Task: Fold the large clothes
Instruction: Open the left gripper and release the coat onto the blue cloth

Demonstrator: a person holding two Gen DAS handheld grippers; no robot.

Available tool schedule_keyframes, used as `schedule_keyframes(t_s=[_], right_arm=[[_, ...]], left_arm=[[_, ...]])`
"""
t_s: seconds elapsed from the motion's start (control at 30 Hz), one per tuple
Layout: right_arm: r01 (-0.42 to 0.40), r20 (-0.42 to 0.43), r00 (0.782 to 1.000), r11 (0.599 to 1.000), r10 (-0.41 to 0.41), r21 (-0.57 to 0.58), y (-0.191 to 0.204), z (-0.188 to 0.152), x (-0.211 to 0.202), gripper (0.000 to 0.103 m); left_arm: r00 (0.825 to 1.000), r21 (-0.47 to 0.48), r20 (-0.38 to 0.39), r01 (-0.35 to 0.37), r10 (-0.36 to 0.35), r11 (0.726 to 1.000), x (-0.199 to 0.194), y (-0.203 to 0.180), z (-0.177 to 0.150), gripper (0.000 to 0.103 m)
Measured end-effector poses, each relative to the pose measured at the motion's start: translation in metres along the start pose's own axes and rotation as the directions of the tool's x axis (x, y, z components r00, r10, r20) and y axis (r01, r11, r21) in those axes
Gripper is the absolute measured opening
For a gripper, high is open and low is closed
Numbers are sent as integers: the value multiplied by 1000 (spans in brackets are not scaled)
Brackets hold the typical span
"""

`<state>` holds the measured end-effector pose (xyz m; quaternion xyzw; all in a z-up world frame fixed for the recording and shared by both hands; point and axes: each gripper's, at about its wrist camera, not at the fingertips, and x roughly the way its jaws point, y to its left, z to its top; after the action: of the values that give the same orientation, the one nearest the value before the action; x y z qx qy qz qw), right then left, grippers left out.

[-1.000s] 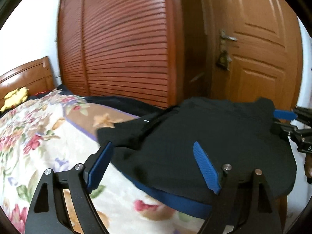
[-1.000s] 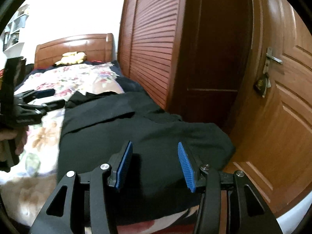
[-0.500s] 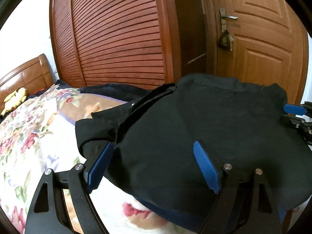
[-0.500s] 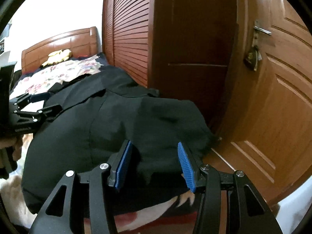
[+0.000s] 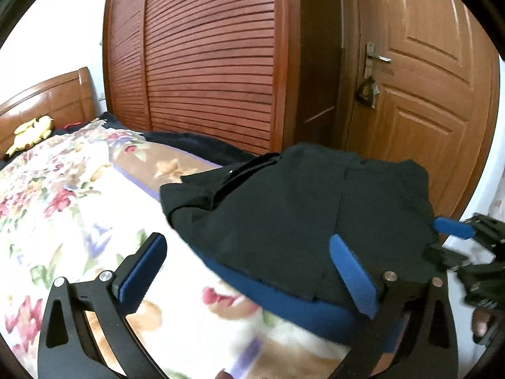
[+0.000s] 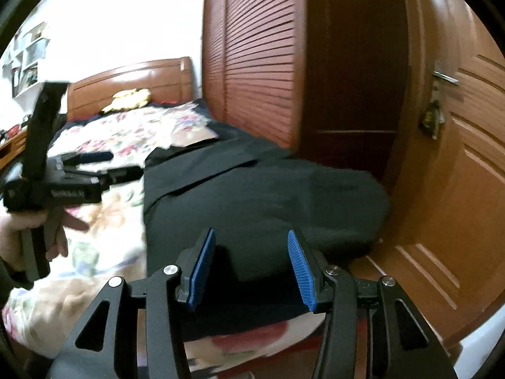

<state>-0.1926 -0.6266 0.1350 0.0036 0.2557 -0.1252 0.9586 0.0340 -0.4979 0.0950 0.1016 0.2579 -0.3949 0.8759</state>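
Observation:
A large black garment (image 5: 284, 214) lies spread over the near corner of the bed, hanging slightly off the corner by the door in the right wrist view (image 6: 252, 195). My left gripper (image 5: 246, 246) hovers at its near left edge with jaws opening wide. One pad (image 5: 350, 271) is over the cloth, the other over the bedspread, and nothing is pinched. My right gripper (image 6: 249, 252) is open above the garment's near edge, pads clear of the cloth. Each gripper shows in the other's view: the right (image 5: 448, 240), and the left (image 6: 107, 165) held by a hand.
The floral bedspread (image 5: 63, 214) covers the bed, with a blue blanket edge (image 5: 300, 303) under the garment. A louvered wooden wardrobe (image 5: 205, 63) and a wooden door (image 5: 426, 94) stand close behind the bed corner. A yellow soft toy (image 5: 31, 129) sits by the headboard.
The left jaws have spread wider. Both grippers pressed in close over the garment half a second ago and have since drawn back; the cloth stays flat on the bed.

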Motion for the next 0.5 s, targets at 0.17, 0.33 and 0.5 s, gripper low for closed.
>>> schedule_keyframes(t_s=[0.17,0.33,0.5], right_arm=[[23,-35,999,1000,-23,-5,-2,-13,23,50],[7,-62,998,1000,-6,23,-12,-13,36,50],[7,-63,998,1000,-6,25,-8,-14,31,50]], left_arm=[[999,11,27,-31,31,999,-40,4,-6,103],[997,4,37,-63,63,998,-68,13,-16,103],[996,-12,36,-86,86,996,-87,20,-26,103]])
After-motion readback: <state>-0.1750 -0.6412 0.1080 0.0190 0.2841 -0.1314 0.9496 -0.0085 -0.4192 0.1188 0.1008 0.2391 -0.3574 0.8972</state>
